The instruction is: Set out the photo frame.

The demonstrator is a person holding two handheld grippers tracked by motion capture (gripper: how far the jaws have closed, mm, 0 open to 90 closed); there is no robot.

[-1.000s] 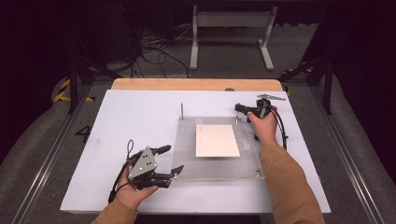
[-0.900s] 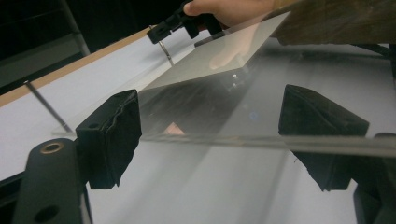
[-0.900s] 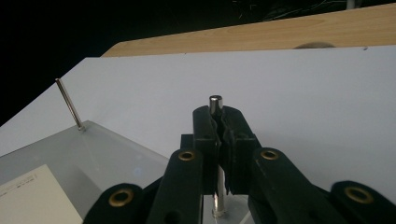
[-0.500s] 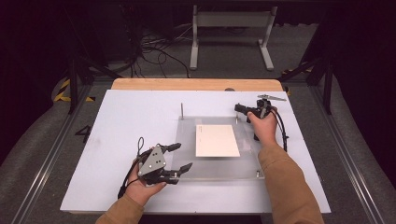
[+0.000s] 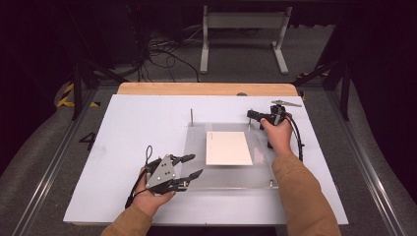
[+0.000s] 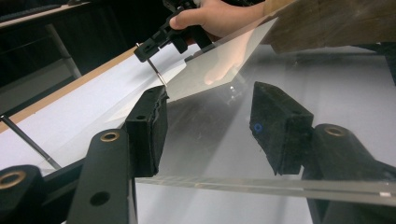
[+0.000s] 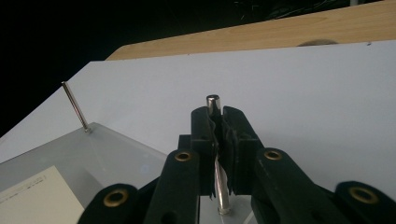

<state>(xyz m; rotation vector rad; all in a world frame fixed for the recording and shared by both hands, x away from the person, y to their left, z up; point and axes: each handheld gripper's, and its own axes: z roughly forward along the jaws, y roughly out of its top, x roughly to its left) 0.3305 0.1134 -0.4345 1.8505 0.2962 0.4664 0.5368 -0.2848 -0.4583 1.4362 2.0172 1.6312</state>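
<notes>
Looking down in the high view: a white board covers the desk, with a clear acrylic plate lying flat on it and a cream card resting near the plate's middle. A thin metal pin stands upright at the plate's far left corner. Left gripper sits at the plate's near left edge, jaws spread. Right gripper is at the far right corner, held by the right hand.

Left gripper view: jaws open, one pad on each side, the near edge of the acrylic plate running across between them; whether either pad touches it, cannot tell. Farther off, the other gripper holds a pin.

Right gripper view: jaws closed on a second upright metal pin, its top showing above the pads and its foot on the plate corner. The first pin stands well apart to the left; a card corner shows at lower left.
</notes>
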